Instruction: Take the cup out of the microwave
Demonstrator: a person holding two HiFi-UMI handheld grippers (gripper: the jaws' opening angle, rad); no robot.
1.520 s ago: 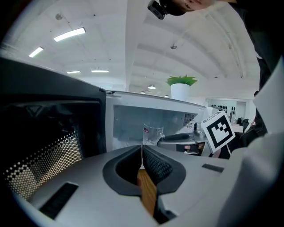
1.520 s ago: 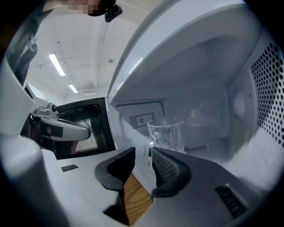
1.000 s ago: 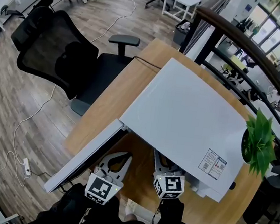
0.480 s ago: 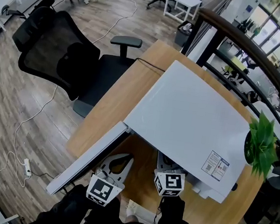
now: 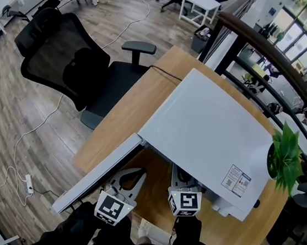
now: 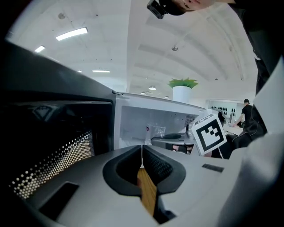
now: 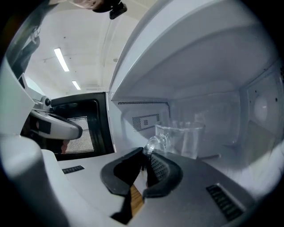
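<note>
The white microwave (image 5: 213, 132) stands on the wooden table with its door (image 5: 102, 174) swung open to the left. Inside it, a clear glass cup (image 7: 184, 139) stands upright on the cavity floor. My right gripper (image 7: 144, 156) reaches into the cavity, jaws closing to a thin slit with the pads pressing on the cup's handle (image 7: 151, 144). In the head view its tips are hidden under the microwave's top; only its marker cube (image 5: 183, 201) shows. My left gripper (image 6: 142, 150) is shut on nothing, just outside the opening beside the door (image 6: 53, 146); in the head view it (image 5: 137, 174) sits left of the right one.
A black office chair (image 5: 72, 59) stands left of the table (image 5: 127, 110). A potted green plant (image 5: 285, 157) sits at the microwave's right end. A cable and power strip (image 5: 28, 181) lie on the wood floor. The open door walls in the left gripper's left side.
Both grippers stay where they were at the microwave's opening; only the head view shifts slightly.
</note>
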